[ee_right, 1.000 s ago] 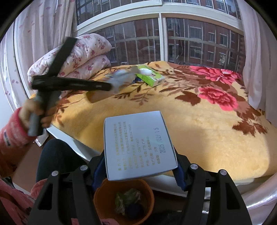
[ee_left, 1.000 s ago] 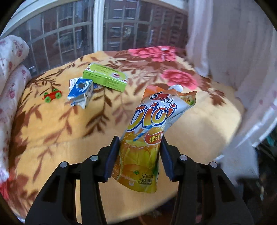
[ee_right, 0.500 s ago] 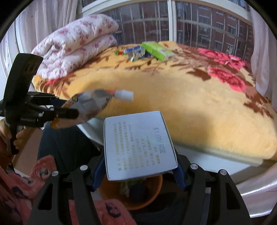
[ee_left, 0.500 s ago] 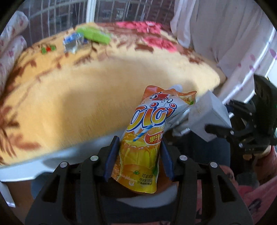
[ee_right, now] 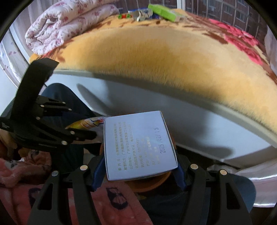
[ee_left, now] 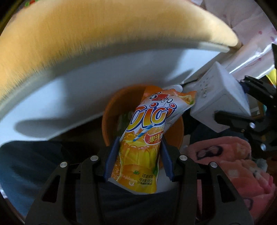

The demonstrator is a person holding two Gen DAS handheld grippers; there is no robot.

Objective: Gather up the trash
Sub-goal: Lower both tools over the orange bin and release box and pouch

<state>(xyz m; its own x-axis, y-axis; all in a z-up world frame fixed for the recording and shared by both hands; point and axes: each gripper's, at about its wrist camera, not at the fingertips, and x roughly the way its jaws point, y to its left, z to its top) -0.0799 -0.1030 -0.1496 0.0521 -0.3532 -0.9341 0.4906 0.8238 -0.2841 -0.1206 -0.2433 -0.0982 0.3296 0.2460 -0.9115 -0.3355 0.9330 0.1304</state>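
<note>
juice pouch: orange with white top, blue letters, a little crumpled, tilted to the right, held above the bin
white box: flat carton, printed text and a date on its face, held just over the bin
bin: round orange pail on the floor beside the bed, some trash inside

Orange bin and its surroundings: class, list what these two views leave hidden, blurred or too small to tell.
- Bin contents, left wrist view: the pouch covers most; only a dim greenish scrap shows.
- Bin, right wrist view: the box hides all but a rim sliver.
- Blanket pattern, left wrist view: motion-blurred.
- Litter on the bed, right wrist view: too small to name.
</note>
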